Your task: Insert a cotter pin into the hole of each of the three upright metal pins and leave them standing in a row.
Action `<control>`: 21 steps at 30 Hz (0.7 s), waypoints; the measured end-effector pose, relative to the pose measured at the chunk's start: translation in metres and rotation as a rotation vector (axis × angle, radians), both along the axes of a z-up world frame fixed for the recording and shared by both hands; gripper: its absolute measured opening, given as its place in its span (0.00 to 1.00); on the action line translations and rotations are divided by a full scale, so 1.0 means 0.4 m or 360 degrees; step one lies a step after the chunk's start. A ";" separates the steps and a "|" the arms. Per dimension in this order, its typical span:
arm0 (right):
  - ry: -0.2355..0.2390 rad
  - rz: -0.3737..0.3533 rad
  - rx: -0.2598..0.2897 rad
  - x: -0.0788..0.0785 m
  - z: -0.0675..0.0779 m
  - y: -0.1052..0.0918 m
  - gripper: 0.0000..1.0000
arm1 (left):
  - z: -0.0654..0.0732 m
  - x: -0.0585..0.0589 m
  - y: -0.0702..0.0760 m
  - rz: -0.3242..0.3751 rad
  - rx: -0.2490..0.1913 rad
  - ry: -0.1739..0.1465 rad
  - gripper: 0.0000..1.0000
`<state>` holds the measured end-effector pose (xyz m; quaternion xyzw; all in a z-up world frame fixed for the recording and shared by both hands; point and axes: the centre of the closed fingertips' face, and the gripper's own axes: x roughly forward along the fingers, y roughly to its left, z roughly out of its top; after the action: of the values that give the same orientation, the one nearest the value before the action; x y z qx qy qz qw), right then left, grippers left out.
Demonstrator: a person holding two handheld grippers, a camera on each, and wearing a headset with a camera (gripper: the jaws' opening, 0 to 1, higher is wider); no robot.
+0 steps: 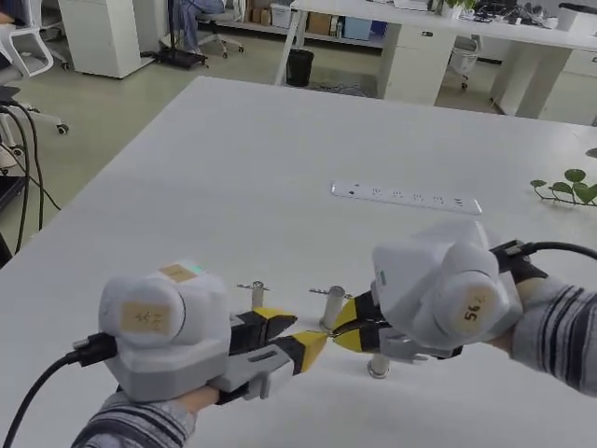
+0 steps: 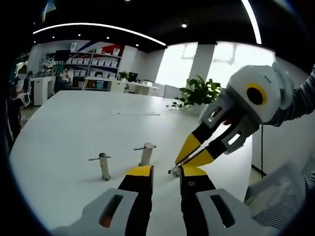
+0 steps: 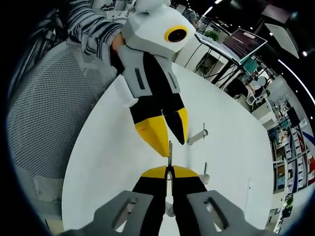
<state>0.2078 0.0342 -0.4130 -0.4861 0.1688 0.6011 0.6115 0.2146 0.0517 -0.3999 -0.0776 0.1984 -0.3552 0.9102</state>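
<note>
Two upright metal pins (image 1: 257,293) (image 1: 336,301) stand on the white table (image 1: 233,177), each with a cotter pin through its top; they also show as pins (image 2: 103,166) (image 2: 146,153) in the left gripper view. A third pin (image 1: 378,366) stands under the right gripper. My right gripper (image 1: 334,334) (image 3: 168,171) is shut on a thin cotter pin (image 3: 170,150) (image 2: 173,169) that sticks out past its tips. My left gripper (image 1: 306,332) (image 2: 166,171) is open, its yellow tips right at the free end of that cotter pin.
A white power strip (image 1: 406,198) lies further back on the table. A small plant (image 1: 569,187) sits at the right edge. Office desks, chairs and a bin stand beyond the table's far edge.
</note>
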 end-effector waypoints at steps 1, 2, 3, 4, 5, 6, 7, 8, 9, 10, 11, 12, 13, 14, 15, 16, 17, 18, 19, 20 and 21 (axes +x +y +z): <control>0.0002 0.0000 0.0000 -0.002 -0.001 0.000 0.00 | 0.001 -0.001 -0.002 -0.0002 -0.0009 0.0004 0.15; 0.0002 0.0001 0.0000 -0.004 -0.001 -0.001 0.00 | 0.002 -0.002 -0.003 -0.0007 -0.0018 0.0006 0.14; 0.0000 0.0000 0.0001 -0.004 0.000 -0.001 0.00 | 0.001 -0.003 -0.005 -0.0015 -0.0024 0.0014 0.12; 0.0001 -0.0003 0.0002 -0.004 0.000 -0.002 0.00 | 0.000 -0.003 -0.006 -0.0015 -0.0024 0.0017 0.10; 0.0002 -0.0007 0.0005 -0.004 0.001 -0.002 0.00 | -0.002 -0.005 -0.007 -0.0021 -0.0025 0.0026 0.09; 0.0002 -0.0010 0.0011 -0.005 0.003 -0.002 0.00 | -0.003 -0.006 -0.008 -0.0024 -0.0028 0.0033 0.08; 0.0002 -0.0011 0.0013 -0.005 0.004 -0.002 0.00 | -0.003 -0.007 -0.010 -0.0024 -0.0040 0.0040 0.08; 0.0000 -0.0015 0.0020 -0.004 0.005 -0.002 0.00 | -0.002 -0.008 -0.011 -0.0027 -0.0046 0.0044 0.07; 0.0000 -0.0018 0.0022 -0.004 0.006 -0.002 0.00 | -0.002 -0.008 -0.012 -0.0031 -0.0058 0.0048 0.07; 0.0000 -0.0022 0.0026 -0.004 0.007 -0.002 0.00 | -0.001 -0.009 -0.013 -0.0033 -0.0063 0.0051 0.06; 0.0003 -0.0024 0.0030 -0.004 0.008 -0.001 0.00 | -0.001 -0.010 -0.014 -0.0038 -0.0068 0.0054 0.05; 0.0004 -0.0026 0.0035 -0.005 0.009 -0.001 0.00 | 0.000 -0.011 -0.015 -0.0040 -0.0073 0.0058 0.05; 0.0006 -0.0028 0.0038 -0.005 0.009 -0.001 0.00 | 0.000 -0.011 -0.017 -0.0043 -0.0079 0.0061 0.04; 0.0006 -0.0030 0.0044 -0.005 0.010 0.000 0.00 | 0.001 -0.013 -0.018 -0.0047 -0.0088 0.0066 0.03; 0.0008 -0.0030 0.0045 -0.006 0.010 0.001 0.00 | 0.001 -0.013 -0.019 -0.0048 -0.0092 0.0067 0.03; 0.0009 -0.0031 0.0047 -0.006 0.010 0.001 0.00 | 0.002 -0.014 -0.020 -0.0051 -0.0097 0.0067 0.03; 0.0007 -0.0032 0.0048 -0.006 0.010 0.001 0.00 | 0.002 -0.013 -0.020 -0.0051 -0.0099 0.0064 0.03; 0.0008 -0.0032 0.0047 -0.007 0.009 0.001 0.00 | 0.002 -0.013 -0.020 -0.0052 -0.0098 0.0063 0.03; 0.0014 -0.0034 0.0045 -0.008 0.008 0.000 0.00 | 0.002 -0.014 -0.020 -0.0054 -0.0100 0.0065 0.02; 0.0012 -0.0036 0.0046 -0.007 0.007 0.000 0.00 | 0.002 -0.015 -0.022 -0.0058 -0.0108 0.0069 0.02; 0.0010 -0.0037 0.0046 -0.007 0.006 0.001 0.00 | 0.004 -0.015 -0.023 -0.0061 -0.0115 0.0065 0.01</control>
<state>0.2051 0.0344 -0.4105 -0.4733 0.1678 0.5979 0.6248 0.2086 0.0427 -0.3985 -0.1138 0.2053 -0.3778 0.8957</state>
